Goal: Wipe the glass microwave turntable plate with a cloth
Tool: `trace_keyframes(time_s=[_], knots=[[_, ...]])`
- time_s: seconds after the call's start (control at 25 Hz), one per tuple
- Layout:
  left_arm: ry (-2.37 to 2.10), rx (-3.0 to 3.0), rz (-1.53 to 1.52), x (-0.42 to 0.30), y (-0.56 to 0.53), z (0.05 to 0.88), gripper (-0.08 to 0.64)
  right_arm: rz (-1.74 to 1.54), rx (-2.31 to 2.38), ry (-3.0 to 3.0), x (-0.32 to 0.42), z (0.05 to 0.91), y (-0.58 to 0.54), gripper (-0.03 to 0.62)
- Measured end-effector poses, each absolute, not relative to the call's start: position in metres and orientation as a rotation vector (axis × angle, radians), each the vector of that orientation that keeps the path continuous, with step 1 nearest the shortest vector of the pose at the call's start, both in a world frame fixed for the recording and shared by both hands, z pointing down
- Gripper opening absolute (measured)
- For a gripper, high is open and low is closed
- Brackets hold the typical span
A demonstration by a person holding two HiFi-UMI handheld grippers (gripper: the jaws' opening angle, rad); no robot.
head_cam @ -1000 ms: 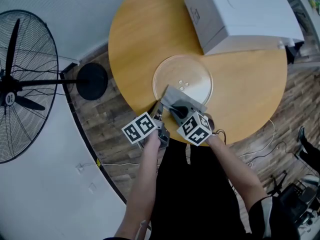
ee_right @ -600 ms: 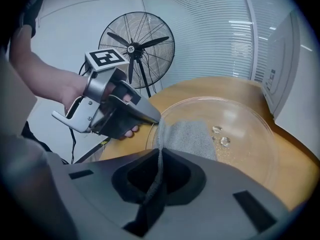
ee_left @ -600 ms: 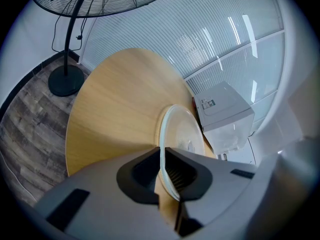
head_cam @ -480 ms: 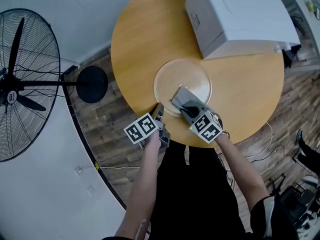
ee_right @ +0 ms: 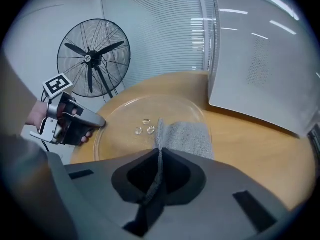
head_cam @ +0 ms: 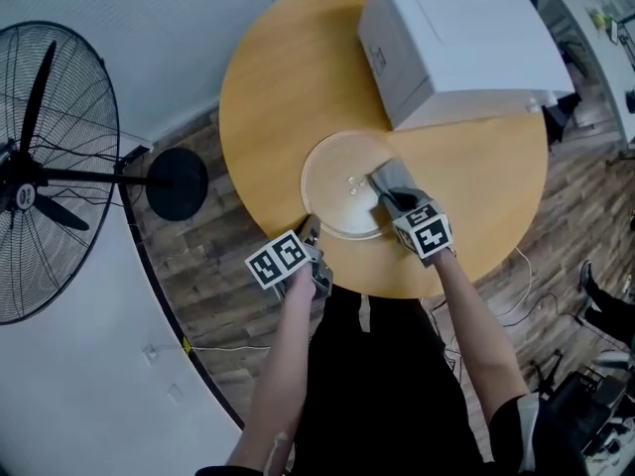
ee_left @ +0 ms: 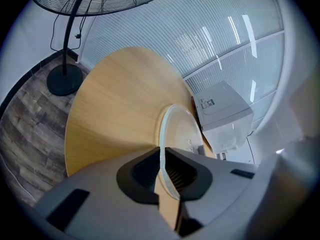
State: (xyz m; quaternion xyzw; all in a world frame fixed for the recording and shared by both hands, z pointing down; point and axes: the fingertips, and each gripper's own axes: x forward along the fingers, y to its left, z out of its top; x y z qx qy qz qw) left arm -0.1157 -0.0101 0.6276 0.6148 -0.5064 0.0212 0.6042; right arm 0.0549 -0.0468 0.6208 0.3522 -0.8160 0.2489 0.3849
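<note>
Left gripper (ee_left: 161, 156): jaws clamped on the near rim of the glass plate (head_cam: 337, 181), the rim running edge-on between the two pads. In the head view this gripper sat at the plate's near-left edge, at the lip of the table (head_cam: 283, 87), with the person's left hand (head_cam: 298, 284) behind it.

Right gripper (ee_right: 160, 159): jaws pinched on one edge of the grey cloth (ee_right: 189, 136), a fold of which stood upright between them. The rest of the cloth lay spread flat ahead of the jaws, on the plate's right part and reaching its rim. In the head view this gripper stood at the plate's near-right side, well apart from the left one, the plate lying between the two.

The plate rested flat on the round wooden table, near the edge closest to the person; three small raised nubs marked its centre, just left of the cloth. Beyond the plate, on the table's far right, stood a white box-shaped appliance (head_cam: 461, 38), its near corner just beside the plate's far rim. To the left of the table, on the wood-plank floor (head_cam: 203, 256), stood a black pedestal fan (head_cam: 45, 172).
</note>
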Motion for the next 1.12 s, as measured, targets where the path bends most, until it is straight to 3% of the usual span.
trace_keyframes(time_s=[0.24,1.12], knots=[[-1.171,1.426,0.052,-0.114,-0.01,0.629,0.029,0.562,0.964,-2.011,0.069,0.601,-0.045,0.023],[-1.316,1.392,0.102,-0.118,0.007,0.616,0.048,0.806,1.095,-2.323,0.121,0.49,0.015,0.023]])
